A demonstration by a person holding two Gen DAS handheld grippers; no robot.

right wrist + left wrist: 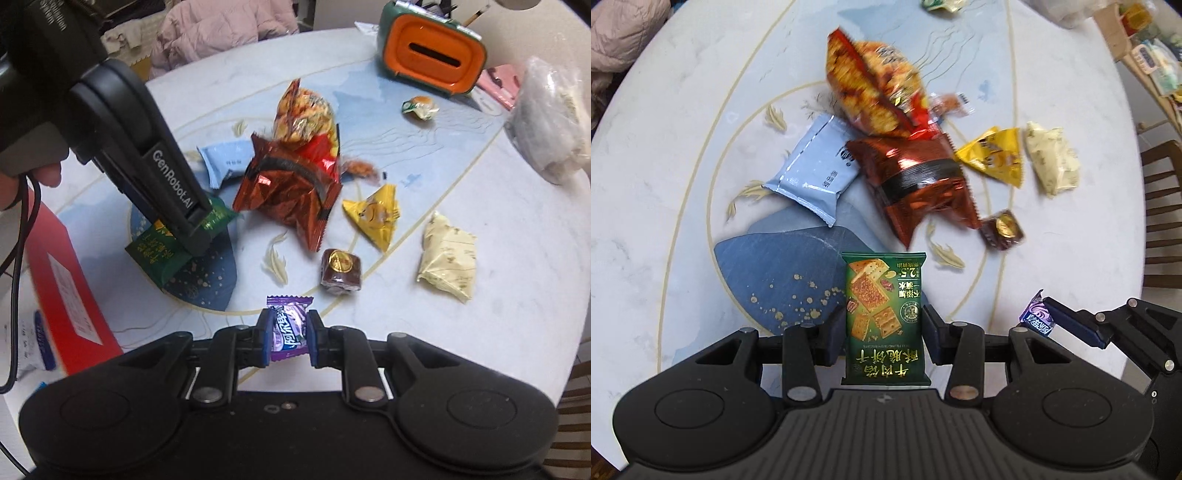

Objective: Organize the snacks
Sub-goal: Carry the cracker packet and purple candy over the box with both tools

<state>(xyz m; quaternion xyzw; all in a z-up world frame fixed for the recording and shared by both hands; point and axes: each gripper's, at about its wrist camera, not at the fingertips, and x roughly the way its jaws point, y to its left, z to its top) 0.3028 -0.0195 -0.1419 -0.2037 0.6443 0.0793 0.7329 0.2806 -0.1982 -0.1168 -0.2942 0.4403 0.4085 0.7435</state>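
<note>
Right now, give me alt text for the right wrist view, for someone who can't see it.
The right hand-held gripper is shut on a purple candy above a pale round table. The left hand-held gripper grips a green biscuit packet beside scattered snacks, among them a crumpled red bag.

The green biscuit packet (885, 317) is showing large gold Chinese characters reading 牛肉糙 酥脆饼干, appearing upside down in the left wrist view, with a small, mostly blurred line of English ending in "CRISPY BISCUITS" beside them and the figure "2.5" near its far end. The black body of the left tool (173, 184) is carrying the white lettering "GenRobot.AI" along its side. The purple candy wrapper (289, 332) is bearing white Chinese characters too blurred to read, and the pale blue packet (816, 166) is showing small dark print, likewise unreadable.
</note>
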